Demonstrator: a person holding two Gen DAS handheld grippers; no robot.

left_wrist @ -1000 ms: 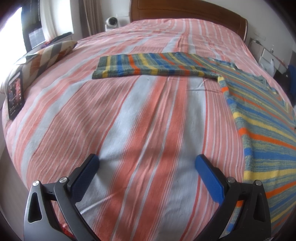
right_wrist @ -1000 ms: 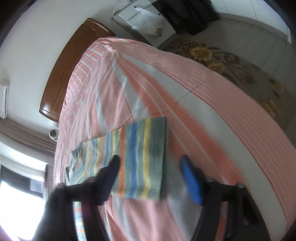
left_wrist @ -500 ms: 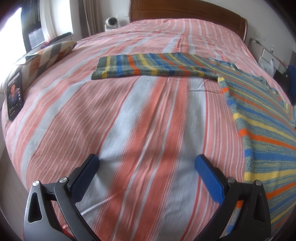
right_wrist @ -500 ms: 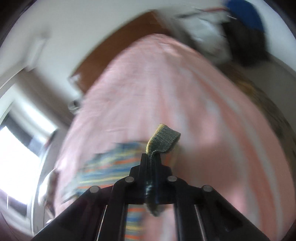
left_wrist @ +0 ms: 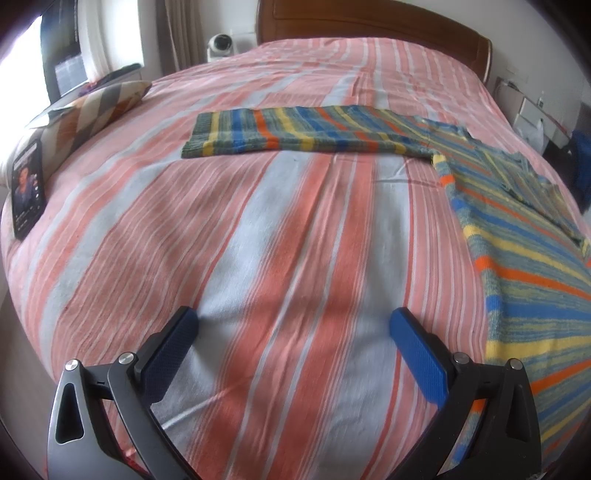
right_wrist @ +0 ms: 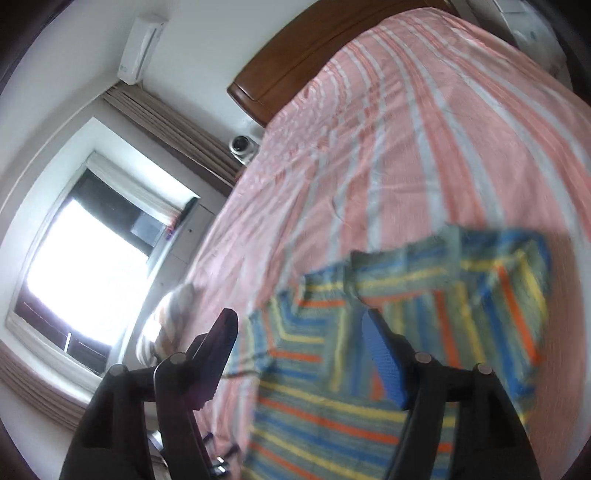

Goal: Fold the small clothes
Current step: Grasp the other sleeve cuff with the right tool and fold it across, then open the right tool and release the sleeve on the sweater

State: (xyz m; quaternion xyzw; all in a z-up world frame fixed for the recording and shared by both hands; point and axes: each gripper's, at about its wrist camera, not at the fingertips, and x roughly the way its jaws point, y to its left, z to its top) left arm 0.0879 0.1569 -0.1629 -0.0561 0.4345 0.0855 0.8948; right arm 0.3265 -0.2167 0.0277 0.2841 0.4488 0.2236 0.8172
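Observation:
A striped knit sweater (left_wrist: 524, 258) in green, blue, yellow and orange lies flat on the bed, at the right of the left wrist view. One sleeve (left_wrist: 295, 134) stretches out to the left across the bed. My left gripper (left_wrist: 291, 343) is open and empty, low over bare bedspread left of the sweater. In the right wrist view the other sleeve (right_wrist: 491, 295) lies folded over the sweater body (right_wrist: 332, 406). My right gripper (right_wrist: 299, 354) is open and empty just above the sweater, near its neckline.
The pink and grey striped bedspread (left_wrist: 258, 240) covers the bed. A patterned pillow (left_wrist: 92, 110) and a phone (left_wrist: 27, 192) lie at the left edge. A wooden headboard (left_wrist: 369, 22) stands at the far end. A window (right_wrist: 85, 273) is beside the bed.
My right gripper shut on the sleeve cuff, carried it over the sweater body, then opened and let it go. The left gripper has barely moved.

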